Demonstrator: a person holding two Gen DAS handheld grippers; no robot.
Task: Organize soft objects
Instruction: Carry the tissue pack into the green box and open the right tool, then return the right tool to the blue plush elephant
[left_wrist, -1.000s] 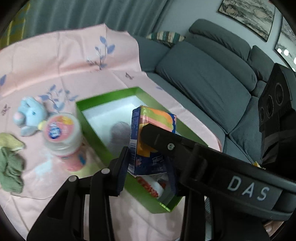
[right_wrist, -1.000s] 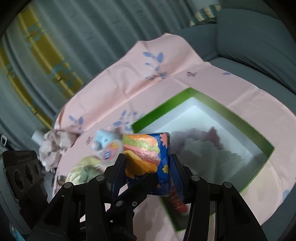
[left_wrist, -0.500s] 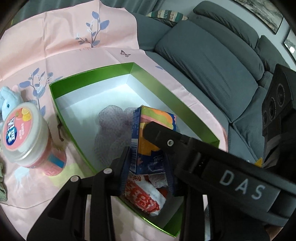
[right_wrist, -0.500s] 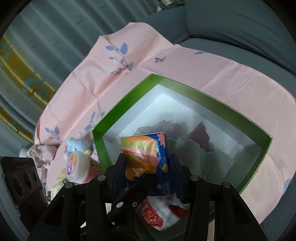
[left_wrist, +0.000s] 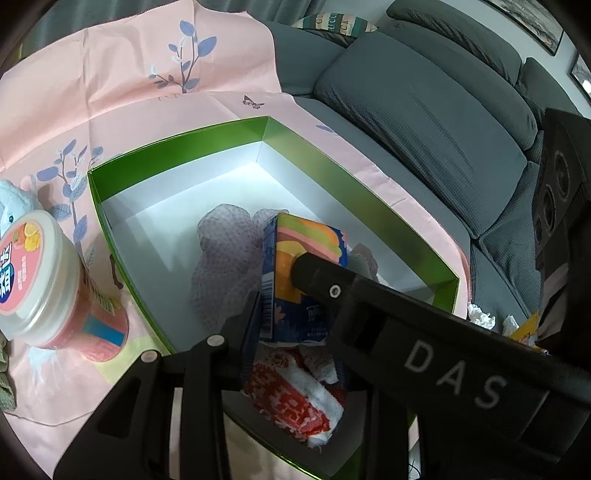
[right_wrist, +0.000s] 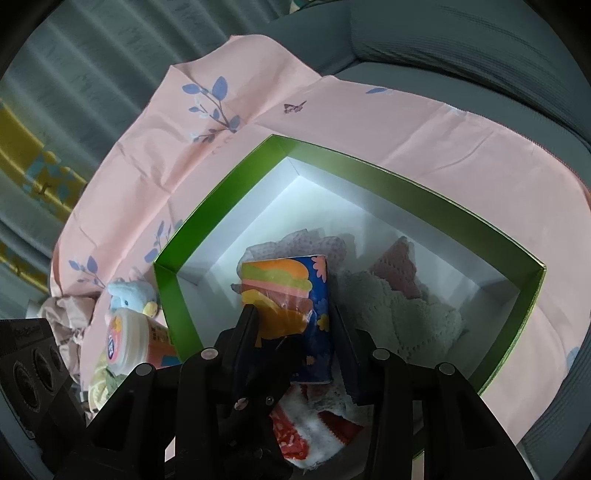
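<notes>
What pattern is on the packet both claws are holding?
Dark blue tissue packet with a cartoon burger and small flowers, clearest in the right wrist view.

Grey sofa (left_wrist: 436, 122) under me, pink floral cloth (left_wrist: 122, 77) spread over its seat, upper left of frame. On the cloth: green box (left_wrist: 354, 192) at centre, pink tub with white lid (left_wrist: 55, 291) just beside its left wall, blue plush toy (left_wrist: 14, 203) at far left edge, green rag (left_wrist: 5, 373) lower left.
</notes>
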